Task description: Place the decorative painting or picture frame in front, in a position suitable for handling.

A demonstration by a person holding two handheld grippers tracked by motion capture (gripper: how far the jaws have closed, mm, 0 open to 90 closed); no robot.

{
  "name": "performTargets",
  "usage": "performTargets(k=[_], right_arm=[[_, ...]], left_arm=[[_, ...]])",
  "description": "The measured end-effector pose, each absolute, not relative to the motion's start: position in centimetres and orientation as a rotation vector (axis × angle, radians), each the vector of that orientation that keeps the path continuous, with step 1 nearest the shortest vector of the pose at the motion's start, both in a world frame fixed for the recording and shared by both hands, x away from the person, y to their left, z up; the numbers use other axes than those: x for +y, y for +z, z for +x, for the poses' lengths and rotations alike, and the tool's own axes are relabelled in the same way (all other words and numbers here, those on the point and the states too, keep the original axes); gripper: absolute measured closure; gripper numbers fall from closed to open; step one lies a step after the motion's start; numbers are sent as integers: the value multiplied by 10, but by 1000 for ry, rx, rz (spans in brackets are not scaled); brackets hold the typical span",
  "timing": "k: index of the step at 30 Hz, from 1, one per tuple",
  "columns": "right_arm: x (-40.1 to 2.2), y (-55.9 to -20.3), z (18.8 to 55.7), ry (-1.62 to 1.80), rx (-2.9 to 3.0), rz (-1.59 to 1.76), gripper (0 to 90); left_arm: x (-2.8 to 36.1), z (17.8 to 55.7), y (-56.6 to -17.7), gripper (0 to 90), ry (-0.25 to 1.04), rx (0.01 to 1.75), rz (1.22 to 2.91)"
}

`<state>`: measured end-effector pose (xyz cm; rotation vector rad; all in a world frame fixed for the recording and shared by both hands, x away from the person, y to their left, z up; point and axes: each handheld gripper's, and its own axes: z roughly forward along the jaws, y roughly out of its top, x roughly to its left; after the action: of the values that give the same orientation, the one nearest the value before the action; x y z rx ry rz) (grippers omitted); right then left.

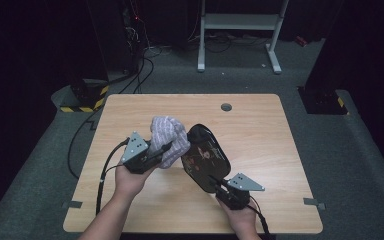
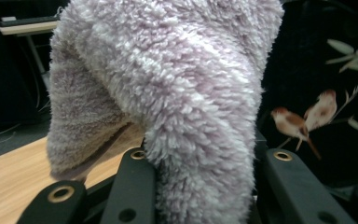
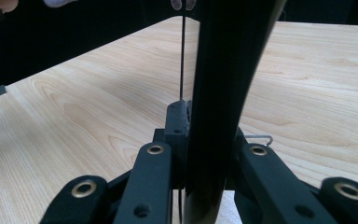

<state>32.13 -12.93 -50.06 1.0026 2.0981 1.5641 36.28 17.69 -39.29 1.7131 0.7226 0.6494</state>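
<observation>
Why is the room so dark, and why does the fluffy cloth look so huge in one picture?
High view: light falls on the table while the room behind stays dark. Left gripper view: the cloth hangs right at the lens, so it looms large, and the bird tray beside it looks soft. Right gripper view: the tray's edge is a dark band, the wood bright.

In the left gripper view, the fluffy pale-lilac cloth [image 2: 186,93] runs off the top edge and hides the jaws' tips, and the glossy black tray painted with birds [image 2: 321,116] is cut off at the right. In the right gripper view, that tray's dark edge [image 3: 223,93] leaves the top edge (its far end unseen). From above, its painted motif [image 1: 206,155] is too small to tell.
</observation>
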Motion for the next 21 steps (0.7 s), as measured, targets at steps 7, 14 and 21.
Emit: performTargets(k=[7,14,21], right_arm=[[-127,-500,320,1551,2101,1000,801],[-128,-500,320,1543,2108,1000,798],[-126,-499,320,1524,2113,996,798]], left_arm=[[152,374,-386,674,613,685,1735],[125,369,-384,699,571,622,1754],[108,355,-379,704,515,555,1731]])
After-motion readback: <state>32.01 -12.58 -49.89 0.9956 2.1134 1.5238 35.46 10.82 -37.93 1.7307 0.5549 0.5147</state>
